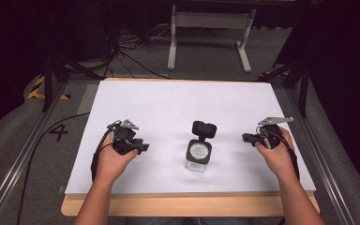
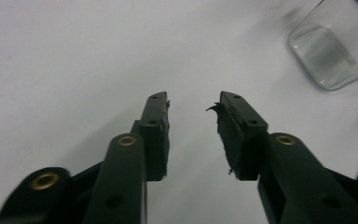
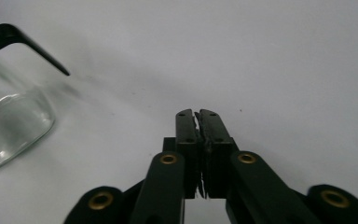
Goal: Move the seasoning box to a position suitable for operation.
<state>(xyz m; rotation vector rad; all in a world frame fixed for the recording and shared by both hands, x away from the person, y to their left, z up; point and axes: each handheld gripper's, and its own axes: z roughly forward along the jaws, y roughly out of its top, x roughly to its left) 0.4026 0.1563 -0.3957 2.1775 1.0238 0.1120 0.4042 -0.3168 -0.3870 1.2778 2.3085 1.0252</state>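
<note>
- Our left gripper (image 2: 192,105) holds its jaws apart over bare table; our right gripper (image 3: 198,114) has its jaws pressed together, empty.
- The glass jar (image 1: 198,154) stands between them, toward six o'clock on the white board (image 1: 178,101), its black lid (image 1: 204,129) hinged open at twelve.
- We judge the jar could tip if a jaw nudges that lid.

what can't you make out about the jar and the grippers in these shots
- Glass jar, high view: too small to tell if anything is inside.
- Same jar in the left gripper view: blurred and cut off by the top right edge.
- Its black lid, right gripper view: cut off by the left edge.
- Left gripper, high view: fingers too small to tell the gap.
</note>
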